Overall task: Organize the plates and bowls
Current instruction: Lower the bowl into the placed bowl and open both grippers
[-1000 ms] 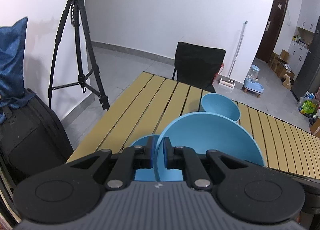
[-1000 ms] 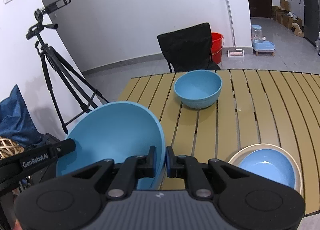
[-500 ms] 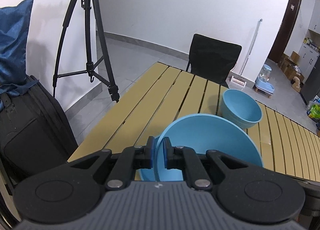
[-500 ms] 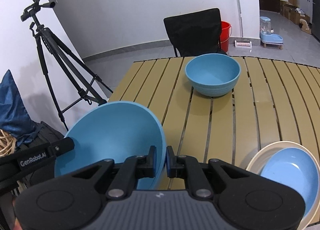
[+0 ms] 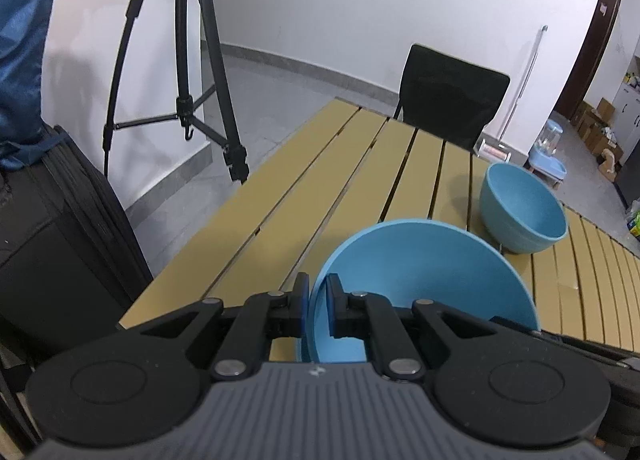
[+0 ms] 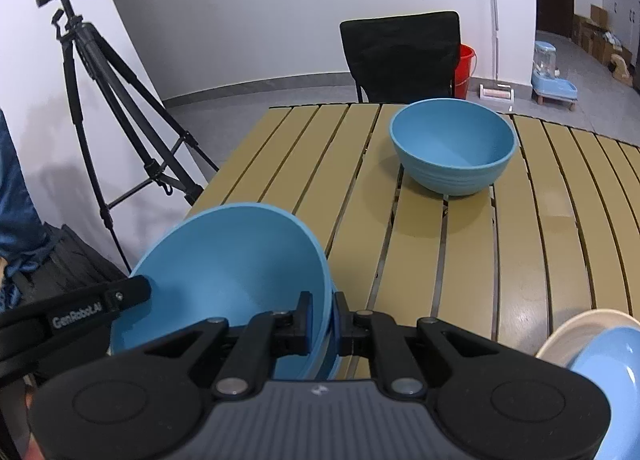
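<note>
Both grippers grip one large blue bowl (image 5: 424, 272) by opposite sides of its rim, held tilted above the near left corner of the slatted yellow table (image 5: 320, 188). My left gripper (image 5: 318, 302) is shut on its left rim. My right gripper (image 6: 322, 318) is shut on the right rim of the same bowl (image 6: 224, 272). A second blue bowl (image 6: 452, 144) stands upright farther back on the table; it also shows in the left wrist view (image 5: 524, 212). A blue dish on a cream plate (image 6: 584, 328) lies at the near right.
A black tripod (image 6: 108, 100) stands on the floor left of the table. A black chair (image 6: 404, 52) stands at the table's far edge, with a red bucket (image 6: 464, 64) behind it. A black suitcase (image 5: 52, 228) sits at the near left.
Both grippers have carried the large bowl forward and closer over the table. The far bowl looks nearer, and the cream plate has slid toward the right edge of the right wrist view.
</note>
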A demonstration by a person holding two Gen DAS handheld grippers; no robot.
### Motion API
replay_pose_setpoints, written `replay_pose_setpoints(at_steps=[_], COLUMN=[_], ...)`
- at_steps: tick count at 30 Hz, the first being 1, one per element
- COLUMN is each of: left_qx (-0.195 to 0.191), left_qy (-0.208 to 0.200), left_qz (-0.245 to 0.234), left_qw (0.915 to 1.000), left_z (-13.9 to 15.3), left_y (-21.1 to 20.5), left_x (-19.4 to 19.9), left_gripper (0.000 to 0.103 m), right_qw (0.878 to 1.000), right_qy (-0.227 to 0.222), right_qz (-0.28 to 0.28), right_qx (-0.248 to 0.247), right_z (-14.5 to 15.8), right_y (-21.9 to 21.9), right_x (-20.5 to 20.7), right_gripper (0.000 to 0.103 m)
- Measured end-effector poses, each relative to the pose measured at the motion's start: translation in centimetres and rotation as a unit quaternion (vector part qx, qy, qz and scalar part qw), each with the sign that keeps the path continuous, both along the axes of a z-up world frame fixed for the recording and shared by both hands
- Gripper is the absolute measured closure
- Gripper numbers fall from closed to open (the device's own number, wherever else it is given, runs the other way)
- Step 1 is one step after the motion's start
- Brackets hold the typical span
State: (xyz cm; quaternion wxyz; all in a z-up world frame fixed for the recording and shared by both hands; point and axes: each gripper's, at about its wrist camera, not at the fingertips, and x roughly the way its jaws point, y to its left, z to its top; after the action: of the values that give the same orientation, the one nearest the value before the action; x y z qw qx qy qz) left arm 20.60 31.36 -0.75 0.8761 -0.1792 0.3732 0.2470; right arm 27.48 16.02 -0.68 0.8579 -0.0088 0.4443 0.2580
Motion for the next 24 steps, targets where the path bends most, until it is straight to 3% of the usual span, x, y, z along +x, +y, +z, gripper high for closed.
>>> replay_pose_setpoints(at_steps=[11,18,21,24], left_qx=[0.008,0.008,0.007,0.015], left_qy=[0.024,0.009,-0.008,-0.018], left_qz=[-0.009,-0.007,-0.006,0.002], left_qw=[0.9996,0.9999,0.9999,0.9997], left_z=[-3.0,-2.4,-1.5,-0.2], left_y=[0.1,0.1,0.1,0.0], left_x=[0.8,0.4,-0.1,-0.7], left_gripper=[0.093,0.092,0.090,0.070], right_qw=[0.993,0.993,0.995,0.995], right_qy=[-0.071,-0.072,-0.069,-0.075], right_qz=[0.046,0.056,0.056,0.051], right_qx=[-0.078,-0.071,-0.051,-0.036], right_z=[-2.2,-2.0,-1.4,-0.5], right_y=[2.4,2.4,1.8,1.2], right_x=[-0.5,-0.4,-0.4,-0.6], right_gripper=[0.092,0.085,0.072,0.059])
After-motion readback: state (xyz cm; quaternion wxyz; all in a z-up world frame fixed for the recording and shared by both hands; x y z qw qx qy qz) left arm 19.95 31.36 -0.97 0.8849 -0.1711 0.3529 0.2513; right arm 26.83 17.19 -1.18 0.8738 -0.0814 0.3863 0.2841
